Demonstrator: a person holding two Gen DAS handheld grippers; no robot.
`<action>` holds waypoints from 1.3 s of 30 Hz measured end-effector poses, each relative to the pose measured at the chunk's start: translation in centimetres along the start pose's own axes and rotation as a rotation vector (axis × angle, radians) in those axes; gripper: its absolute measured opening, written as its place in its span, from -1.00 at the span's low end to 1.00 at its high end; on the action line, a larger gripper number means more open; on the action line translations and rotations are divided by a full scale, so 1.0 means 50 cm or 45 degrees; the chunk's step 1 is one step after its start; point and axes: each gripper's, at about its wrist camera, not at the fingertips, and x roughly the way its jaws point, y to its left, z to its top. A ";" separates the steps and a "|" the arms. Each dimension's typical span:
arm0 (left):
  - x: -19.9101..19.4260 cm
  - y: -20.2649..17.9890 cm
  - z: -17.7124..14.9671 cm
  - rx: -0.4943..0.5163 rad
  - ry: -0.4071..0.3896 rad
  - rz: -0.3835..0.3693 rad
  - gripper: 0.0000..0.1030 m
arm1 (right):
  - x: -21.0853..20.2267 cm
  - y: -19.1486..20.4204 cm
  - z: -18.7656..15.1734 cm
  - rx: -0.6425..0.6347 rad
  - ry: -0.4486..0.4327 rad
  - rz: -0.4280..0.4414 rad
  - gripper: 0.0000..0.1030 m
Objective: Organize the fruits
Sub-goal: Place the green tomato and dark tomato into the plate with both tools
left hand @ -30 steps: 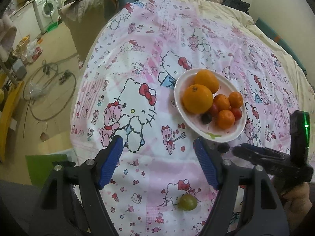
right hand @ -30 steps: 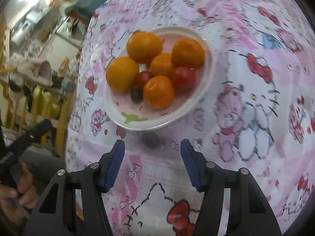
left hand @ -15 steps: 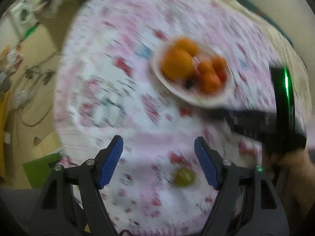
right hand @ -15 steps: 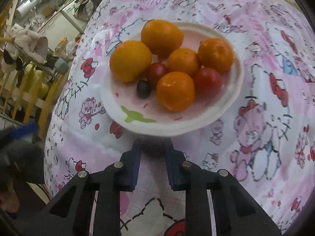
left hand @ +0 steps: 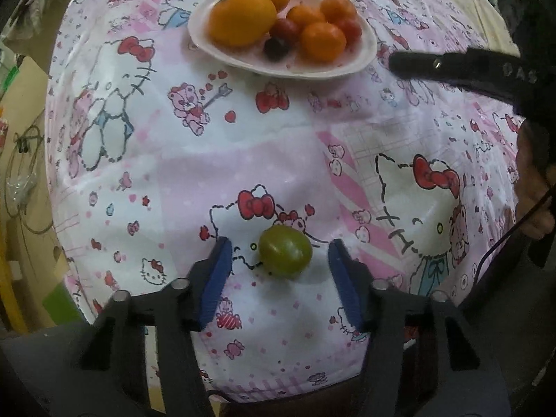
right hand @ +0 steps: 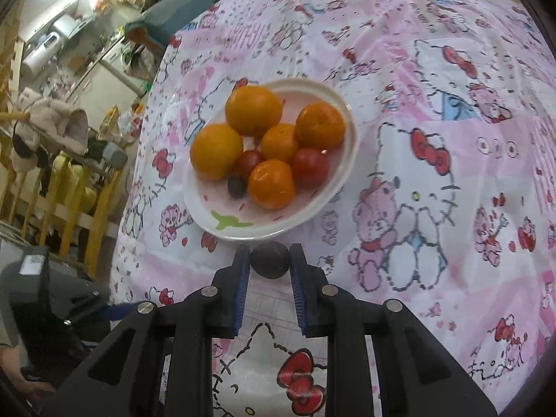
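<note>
Where pink cartoon bedspread (left hand: 285, 146) lies | left tongs (left hand: 279, 260) closing, untouching | right tongs (right hand: 269, 260) pinch dark fruit (right hand: 270, 261)

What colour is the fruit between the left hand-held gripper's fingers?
Green fruit, clearest in the left wrist view.

A bed covered with a pink and white cotton sheet (left hand: 285, 139) printed with cartoon cats, bears and red bows carries everything. Directly on the sheet sits a round white plate (right hand: 323, 205) with a green leaf mark on its rim, heaped with fruit. Near the sheet's close edge, well apart from the plate, a small round green tomato (left hand: 285, 251) lies on the fabric over a printed cat's face.
</note>
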 end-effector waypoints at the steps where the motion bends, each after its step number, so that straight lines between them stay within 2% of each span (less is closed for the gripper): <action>1: 0.006 -0.003 0.001 -0.002 0.015 -0.005 -0.30 | -0.003 -0.003 0.003 0.012 -0.007 0.005 -0.53; 2: 0.010 -0.003 -0.001 -0.004 0.029 -0.009 -0.40 | -0.007 -0.005 0.006 0.023 -0.016 0.009 -0.53; 5: 0.015 -0.009 -0.004 0.006 0.031 -0.011 -0.51 | -0.023 -0.014 0.014 0.044 -0.044 0.016 -0.53; 10: -0.010 -0.006 -0.005 -0.006 -0.006 -0.020 -0.55 | -0.042 -0.026 0.024 0.080 -0.076 0.043 -0.53; 13: -0.060 0.000 0.012 -0.031 -0.105 -0.045 -0.54 | -0.051 -0.030 0.031 0.096 -0.097 0.061 -0.53; 17: -0.121 0.010 0.080 -0.042 -0.260 0.006 -0.54 | -0.056 -0.042 0.046 0.141 -0.117 0.109 -0.53; 20: -0.122 0.021 0.129 -0.067 -0.262 -0.003 -0.54 | -0.046 -0.052 0.056 0.182 -0.109 0.149 -0.52; 26: -0.078 0.010 0.205 -0.022 -0.267 0.030 -0.54 | -0.001 -0.061 0.070 0.229 -0.062 0.182 -0.52; 32: -0.019 -0.013 0.231 0.007 -0.235 0.019 -0.54 | 0.047 -0.070 0.078 0.234 -0.011 0.146 -0.52; 39: 0.010 -0.015 0.248 -0.014 -0.208 -0.029 -0.54 | 0.065 -0.080 0.079 0.232 0.011 0.117 -0.47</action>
